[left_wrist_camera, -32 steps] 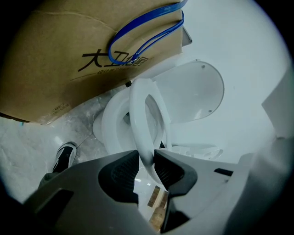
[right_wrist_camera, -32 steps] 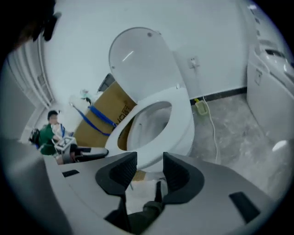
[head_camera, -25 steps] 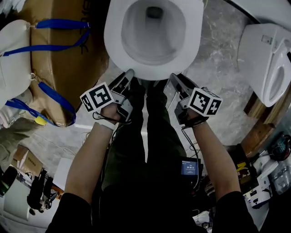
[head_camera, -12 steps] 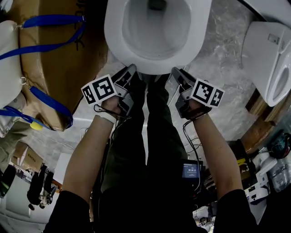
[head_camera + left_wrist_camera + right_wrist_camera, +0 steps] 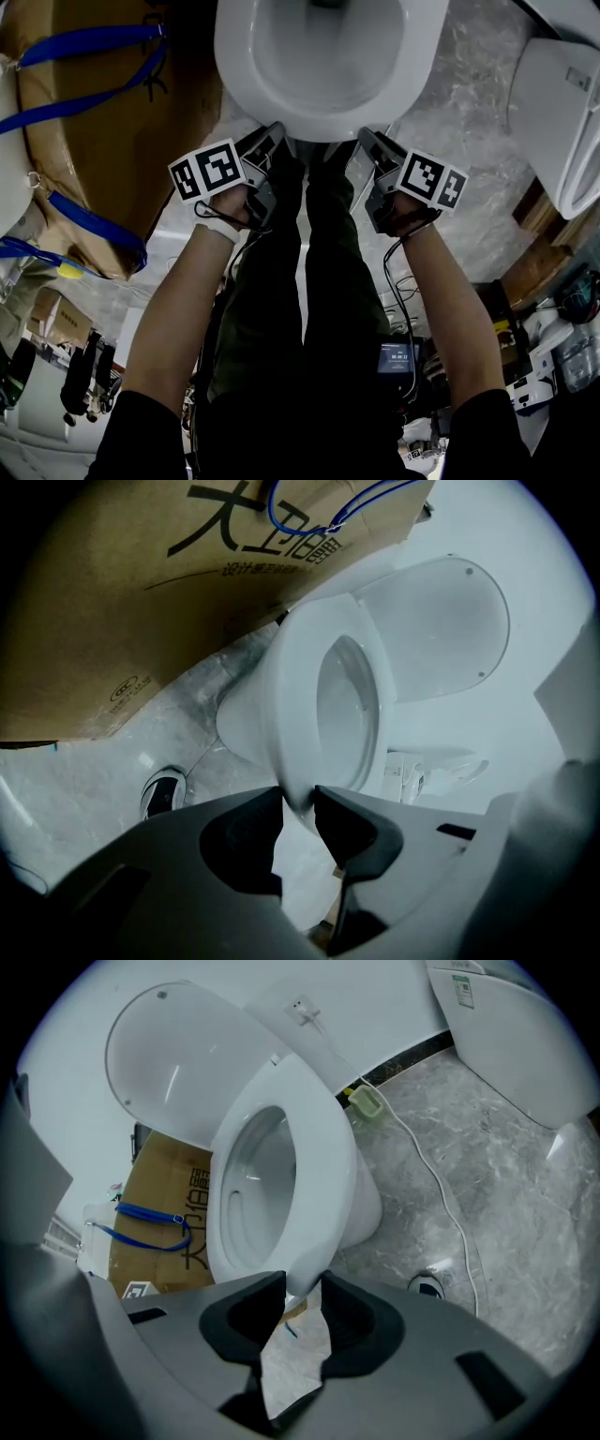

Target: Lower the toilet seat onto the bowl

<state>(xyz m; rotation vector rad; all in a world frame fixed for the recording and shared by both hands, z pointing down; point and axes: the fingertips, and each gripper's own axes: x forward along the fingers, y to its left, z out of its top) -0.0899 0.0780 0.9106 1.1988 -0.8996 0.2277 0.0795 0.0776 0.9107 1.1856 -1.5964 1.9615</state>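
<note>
Toilet seat [image 5: 319, 122]: glossy white oval, rear cut off at top.
Left gripper [image 5: 298, 803]: pinched front rim.
Right gripper [image 5: 302, 1288]: jaws just closed onto rim.

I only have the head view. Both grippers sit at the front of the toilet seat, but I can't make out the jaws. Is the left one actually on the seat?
Observer: Yes. In the left gripper view, the left gripper has its jaws closed on the front edge of the toilet seat.
Operator: And the right one?
Observer: The right gripper has just been closing its jaws. The seat's front edge sits between them, with the pads touching it.
Operator: Is the lid up? It's cropped out for me.
Observer: Yes, the lid stands raised behind the seat.
</note>
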